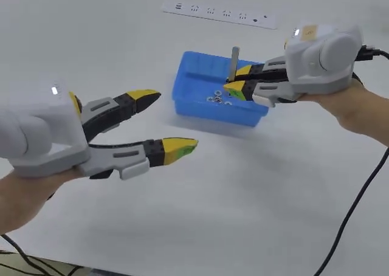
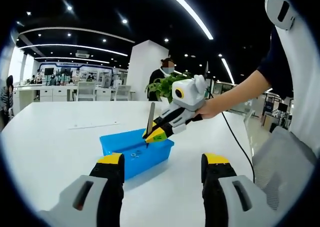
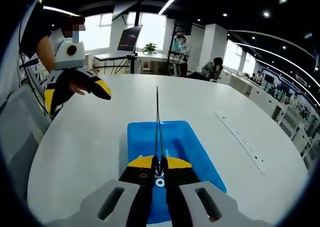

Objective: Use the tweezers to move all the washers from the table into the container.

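Note:
A blue container (image 1: pixel 197 109) stands on the white table, with several small washers (image 1: pixel 216 97) on its floor. My right gripper (image 1: pixel 237 80) hovers over the container's right side, shut on grey metal tweezers (image 1: pixel 234 60) that stick up above its jaws. In the right gripper view the tweezers (image 3: pixel 157 122) run forward from the closed jaws of the right gripper (image 3: pixel 159 162) above the container (image 3: pixel 180 137). My left gripper (image 1: pixel 167 121) hangs open and empty to the left of the container. The left gripper view shows its open jaws (image 2: pixel 162 162), the container (image 2: pixel 125 142) and the right gripper (image 2: pixel 159 133).
A white power strip (image 1: pixel 219 13) lies on the table behind the container. A black cable (image 1: pixel 355 203) trails off the right gripper across the table's right side. Bare white table (image 1: pixel 243 191) spreads in front of the container. People and desks stand far in the background.

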Demonstrator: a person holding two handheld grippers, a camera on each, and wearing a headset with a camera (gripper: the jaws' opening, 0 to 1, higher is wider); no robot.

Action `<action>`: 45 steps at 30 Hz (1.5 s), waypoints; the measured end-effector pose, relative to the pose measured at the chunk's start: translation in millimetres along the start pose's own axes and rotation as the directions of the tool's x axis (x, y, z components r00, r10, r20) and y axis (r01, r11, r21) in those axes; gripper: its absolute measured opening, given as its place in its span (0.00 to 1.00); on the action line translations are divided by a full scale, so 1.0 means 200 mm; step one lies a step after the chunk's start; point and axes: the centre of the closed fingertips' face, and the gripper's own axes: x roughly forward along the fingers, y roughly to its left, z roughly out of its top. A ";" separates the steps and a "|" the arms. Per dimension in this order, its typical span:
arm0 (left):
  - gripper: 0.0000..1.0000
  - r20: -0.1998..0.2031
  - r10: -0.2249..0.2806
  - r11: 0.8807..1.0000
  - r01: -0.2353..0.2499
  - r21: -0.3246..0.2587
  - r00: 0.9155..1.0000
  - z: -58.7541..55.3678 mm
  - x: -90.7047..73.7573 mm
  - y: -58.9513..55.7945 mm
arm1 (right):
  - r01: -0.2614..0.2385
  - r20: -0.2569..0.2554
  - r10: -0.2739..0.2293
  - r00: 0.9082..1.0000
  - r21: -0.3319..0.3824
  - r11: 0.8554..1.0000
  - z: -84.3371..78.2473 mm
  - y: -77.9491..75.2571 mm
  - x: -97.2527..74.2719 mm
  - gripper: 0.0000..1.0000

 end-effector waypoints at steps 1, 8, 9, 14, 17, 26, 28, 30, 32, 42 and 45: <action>0.65 0.010 0.001 1.000 -0.001 0.003 1.000 0.02 0.01 0.01 | 0.000 0.002 0.000 1.000 0.001 1.000 0.00 0.00 0.00 0.07; 0.57 0.060 -0.064 0.997 0.061 0.045 0.996 0.19 0.16 0.05 | -0.007 0.006 0.007 1.000 -0.014 1.000 0.03 0.02 -0.01 0.08; 0.56 0.066 -0.080 0.996 0.077 0.048 0.995 0.21 0.19 0.05 | -0.009 0.005 0.009 1.000 -0.016 1.000 0.04 0.03 -0.01 0.08; 0.41 -0.008 -0.107 0.979 0.107 0.176 0.994 0.22 0.30 0.07 | -0.017 -0.001 0.017 1.000 -0.029 0.999 0.04 0.04 -0.01 0.08; 0.31 -0.020 -0.170 0.970 0.171 0.172 0.985 0.23 0.37 0.03 | -0.025 -0.002 0.025 1.000 -0.034 0.999 0.05 0.05 -0.01 0.08; 0.20 -0.074 -0.270 0.944 0.279 0.179 0.960 0.20 0.43 0.01 | -0.063 -0.011 0.063 0.998 -0.066 0.996 0.06 0.11 -0.01 0.08; 0.17 -0.100 -0.287 0.939 0.300 0.169 0.953 0.19 0.42 0.00 | -0.065 -0.014 0.064 0.998 -0.070 0.995 0.06 0.11 -0.01 0.08; 0.16 -0.113 -0.294 0.934 0.311 0.177 0.949 0.20 0.41 0.01 | -0.070 -0.025 0.068 0.997 -0.084 0.994 0.05 0.11 -0.01 0.08; 0.08 -0.118 -0.304 0.928 0.322 0.188 0.945 0.20 0.39 0.00 | -0.075 -0.034 0.072 0.997 -0.095 0.993 0.04 0.12 -0.01 0.08; 0.06 -0.208 -0.361 0.823 0.416 0.387 0.909 0.19 0.38 -0.02 | -0.110 -0.056 0.103 0.993 -0.145 0.983 0.05 0.16 -0.03 0.08; 0.05 -0.230 -0.379 0.792 0.443 0.420 0.896 0.19 0.35 -0.05 | -0.120 -0.064 0.110 0.992 -0.169 0.978 0.06 0.17 -0.05 0.08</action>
